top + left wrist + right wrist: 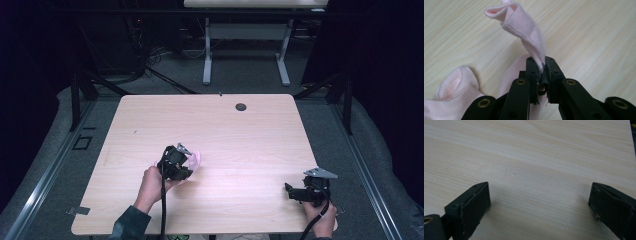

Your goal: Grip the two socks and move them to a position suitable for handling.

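Note:
A pale pink sock rises from between my left gripper's jaws, which are shut on its fabric; its ribbed cuff stands up above the pads. A second pink sock lies on the wooden table at the lower left of the left gripper view. In the high view the left gripper sits near the table's middle front with the pink sock at its tip. My right gripper stands wide open over bare wood, nothing between its jaws. In the high view the right gripper rests near the front right corner.
The light wood table has a round cable hole near its far edge. Beyond it stands a white desk frame on grey carpet. Dark curtains and black stands flank both sides.

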`<state>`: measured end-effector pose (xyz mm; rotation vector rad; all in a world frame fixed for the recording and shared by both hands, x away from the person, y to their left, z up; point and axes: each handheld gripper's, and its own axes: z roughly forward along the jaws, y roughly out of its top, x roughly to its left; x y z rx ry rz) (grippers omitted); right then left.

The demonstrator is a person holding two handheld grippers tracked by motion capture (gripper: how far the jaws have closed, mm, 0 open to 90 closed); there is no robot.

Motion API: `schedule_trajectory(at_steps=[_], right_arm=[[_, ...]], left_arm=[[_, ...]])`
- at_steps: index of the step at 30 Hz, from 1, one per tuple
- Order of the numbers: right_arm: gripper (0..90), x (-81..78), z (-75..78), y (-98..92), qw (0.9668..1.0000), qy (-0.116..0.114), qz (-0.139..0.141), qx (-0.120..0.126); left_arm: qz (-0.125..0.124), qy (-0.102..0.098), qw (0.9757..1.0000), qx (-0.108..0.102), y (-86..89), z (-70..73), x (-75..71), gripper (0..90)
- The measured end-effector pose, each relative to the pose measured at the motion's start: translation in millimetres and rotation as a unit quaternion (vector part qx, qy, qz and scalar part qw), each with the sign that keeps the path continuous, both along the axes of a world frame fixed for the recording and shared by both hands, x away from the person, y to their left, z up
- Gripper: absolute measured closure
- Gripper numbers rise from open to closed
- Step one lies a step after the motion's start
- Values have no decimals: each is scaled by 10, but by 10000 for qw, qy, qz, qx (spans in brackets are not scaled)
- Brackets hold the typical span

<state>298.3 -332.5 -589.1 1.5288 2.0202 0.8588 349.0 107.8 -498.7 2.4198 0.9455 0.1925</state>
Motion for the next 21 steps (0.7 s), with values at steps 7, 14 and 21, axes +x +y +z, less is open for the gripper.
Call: schedule_trajectory(at_steps=[7,14,21], right_arm=[[33,0,0,0,10000,-1,-2,-1],[34,0,0,-1,10000,1,-6,-4],[36,0,0,-1,10000,-5,-13,1]], left_arm=[[-499,34,9987,-86,-166,89,-213,825],[-990,221,9945,-268,-385,45,-406,824],[-1546,633,9857,-205,-687,-221,-541,824]])
